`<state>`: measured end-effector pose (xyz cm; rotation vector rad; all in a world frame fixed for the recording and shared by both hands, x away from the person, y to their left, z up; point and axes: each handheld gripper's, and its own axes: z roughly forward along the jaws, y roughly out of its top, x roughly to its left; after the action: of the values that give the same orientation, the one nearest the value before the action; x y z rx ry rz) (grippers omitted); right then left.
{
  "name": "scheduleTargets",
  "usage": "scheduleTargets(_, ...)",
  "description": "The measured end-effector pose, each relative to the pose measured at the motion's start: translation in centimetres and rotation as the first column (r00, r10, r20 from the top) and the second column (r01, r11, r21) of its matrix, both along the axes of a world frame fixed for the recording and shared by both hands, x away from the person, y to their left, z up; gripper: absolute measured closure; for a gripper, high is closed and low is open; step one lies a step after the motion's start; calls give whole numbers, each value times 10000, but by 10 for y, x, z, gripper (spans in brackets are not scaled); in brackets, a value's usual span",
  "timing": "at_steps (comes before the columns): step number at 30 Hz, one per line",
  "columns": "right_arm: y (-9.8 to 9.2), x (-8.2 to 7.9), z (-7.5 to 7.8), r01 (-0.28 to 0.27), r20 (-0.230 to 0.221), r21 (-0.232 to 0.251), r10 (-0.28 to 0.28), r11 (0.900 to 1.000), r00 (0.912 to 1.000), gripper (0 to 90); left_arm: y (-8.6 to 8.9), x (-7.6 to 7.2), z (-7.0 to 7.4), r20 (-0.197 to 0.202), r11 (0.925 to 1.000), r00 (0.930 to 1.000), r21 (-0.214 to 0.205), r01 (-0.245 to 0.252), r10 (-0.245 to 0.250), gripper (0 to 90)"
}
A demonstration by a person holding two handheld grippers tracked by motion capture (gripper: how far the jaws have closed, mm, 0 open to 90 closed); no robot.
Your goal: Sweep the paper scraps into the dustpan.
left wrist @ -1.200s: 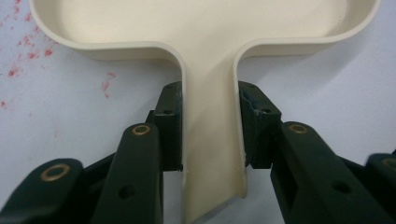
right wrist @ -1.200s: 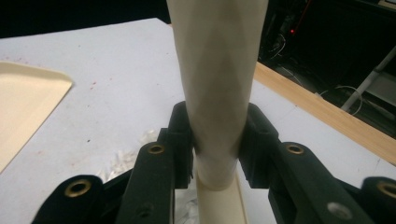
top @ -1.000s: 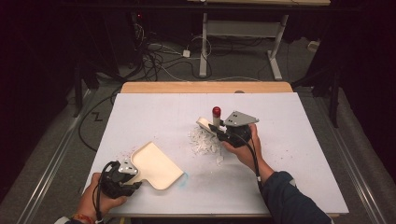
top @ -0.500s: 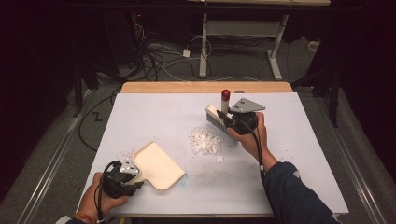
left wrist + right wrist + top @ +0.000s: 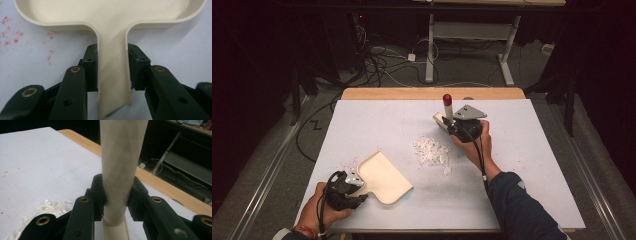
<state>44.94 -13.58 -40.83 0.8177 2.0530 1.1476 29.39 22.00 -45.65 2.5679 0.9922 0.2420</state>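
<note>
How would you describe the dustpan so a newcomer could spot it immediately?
On the white table, look at the near left corner. A cream dustpan lies flat there, its handle clamped in the left hand-held gripper. It is the one broad, shallow scoop, unlike the scattered white scraps beyond it.

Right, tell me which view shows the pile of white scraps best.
The high view: the whole pile of white scraps lies unobstructed on the white table, between the dustpan and the brush. The right gripper view catches just its edge, low beside the jaws. The left gripper view looks at the dustpan's handle instead.
</note>
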Motion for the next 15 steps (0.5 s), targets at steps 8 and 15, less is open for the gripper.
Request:
scheduleTargets(8, 14, -5, -5, -448, -184, 95, 450, 9989, 9988, 701, -8, 12, 1, -330, 9999, 9994, 85, 81, -78, 628)
scheduleTargets(15, 21, -14, -4, -997, -326, 431, 1011, 9941, 9943, 701, -16, 23, 5, -631, 9980, 9973, 484, 416, -385, 628)
